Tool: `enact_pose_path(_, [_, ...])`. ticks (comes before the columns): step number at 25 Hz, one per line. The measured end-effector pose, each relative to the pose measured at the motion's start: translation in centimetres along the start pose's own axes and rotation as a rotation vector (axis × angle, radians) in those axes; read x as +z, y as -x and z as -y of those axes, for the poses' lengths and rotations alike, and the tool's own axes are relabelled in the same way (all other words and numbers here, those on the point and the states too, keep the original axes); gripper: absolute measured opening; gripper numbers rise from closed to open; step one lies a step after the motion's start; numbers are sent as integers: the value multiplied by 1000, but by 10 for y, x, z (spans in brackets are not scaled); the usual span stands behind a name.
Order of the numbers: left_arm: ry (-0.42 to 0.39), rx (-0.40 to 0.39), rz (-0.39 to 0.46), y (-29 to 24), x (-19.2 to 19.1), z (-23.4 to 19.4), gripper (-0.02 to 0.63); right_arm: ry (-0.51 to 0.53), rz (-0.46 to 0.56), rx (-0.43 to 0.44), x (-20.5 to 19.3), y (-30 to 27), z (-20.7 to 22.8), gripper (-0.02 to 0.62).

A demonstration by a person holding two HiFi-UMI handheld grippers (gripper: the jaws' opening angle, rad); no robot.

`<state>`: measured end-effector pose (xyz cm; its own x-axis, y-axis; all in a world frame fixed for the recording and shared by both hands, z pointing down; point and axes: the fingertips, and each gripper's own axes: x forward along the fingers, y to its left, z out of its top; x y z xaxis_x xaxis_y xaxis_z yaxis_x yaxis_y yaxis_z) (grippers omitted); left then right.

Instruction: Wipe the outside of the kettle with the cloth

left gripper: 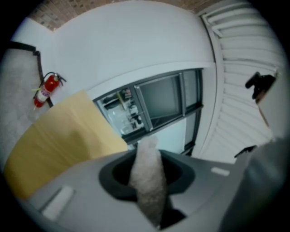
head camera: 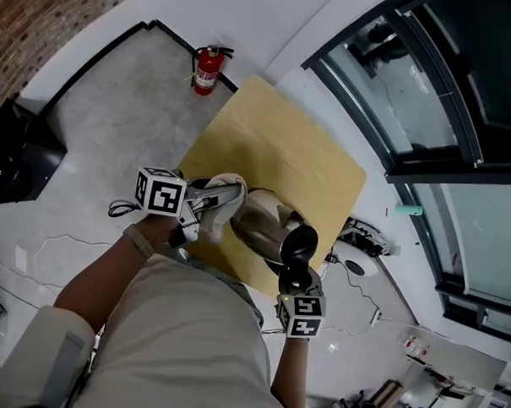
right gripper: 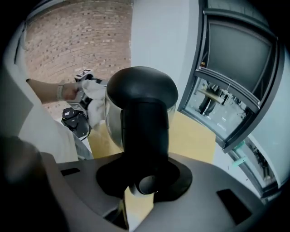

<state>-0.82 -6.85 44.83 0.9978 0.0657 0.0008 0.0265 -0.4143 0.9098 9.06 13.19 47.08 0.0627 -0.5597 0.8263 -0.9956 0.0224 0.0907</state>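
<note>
A steel kettle (head camera: 261, 224) with a black lid and handle (right gripper: 144, 131) stands near the front edge of a square wooden table (head camera: 283, 149). My right gripper (head camera: 295, 272) is shut on the black handle and points steeply down. My left gripper (head camera: 206, 207) is shut on a white cloth (head camera: 223, 204), which it presses against the kettle's left side. In the left gripper view the cloth (left gripper: 148, 181) hangs out from between the jaws. The right gripper view shows the cloth (right gripper: 96, 102) bunched against the steel wall, with the left gripper behind it.
A red fire extinguisher (head camera: 207, 68) stands on the floor by the wall beyond the table. Glass windows (head camera: 429, 97) run along the right. Cables and small gear (head camera: 359, 241) lie on the floor to the table's right. A black box (head camera: 16, 159) sits at far left.
</note>
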Motion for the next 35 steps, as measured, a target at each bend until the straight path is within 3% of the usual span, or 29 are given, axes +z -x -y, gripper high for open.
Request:
enact_pose_path(5, [-100,-32,-97,-51,4,-10,97,151,75,-58,23,24,-13,104])
enact_pose_path(9, [-50,-87,-84,-61,20,-13,98,220,118,-102,29,35,-23,104])
enact_pose_path(10, [-56,-104,-102,-62,20,-7,98,216,119,-96,28,35,-26,104])
enact_pose_path(14, [-209,-196,-162,-67,8,62,98,236,77,-104,23,25,-26,104])
enact_pose_path(17, [-171,-256,-98,-65,16,92,98,201,89,-103,24,24,-25,104])
enact_pose_path(19, [-139,-261,-59,-66,29,88,98,184,126,-114,31,30,-25,104])
enact_pose_path(24, [-161,-118,-29,-60,39,50,98,69,191,-146,47,37,-15,104])
enact_pose_path(26, [-137,-127,23,-52,31,67,98,-2,200,-159,51,36,-3,104])
enact_pose_path(29, [-101,-181,158,-48,19,111,98,-22,210,-182,62,35,12,104])
enact_pose_path(32, [-196,-239,210,-58,16,159,98,-37,221,-187,67,36,22,104])
enact_pose_path(35, [-316,-275,260,-64,40,185,98,-22,230,-181,70,37,20,104])
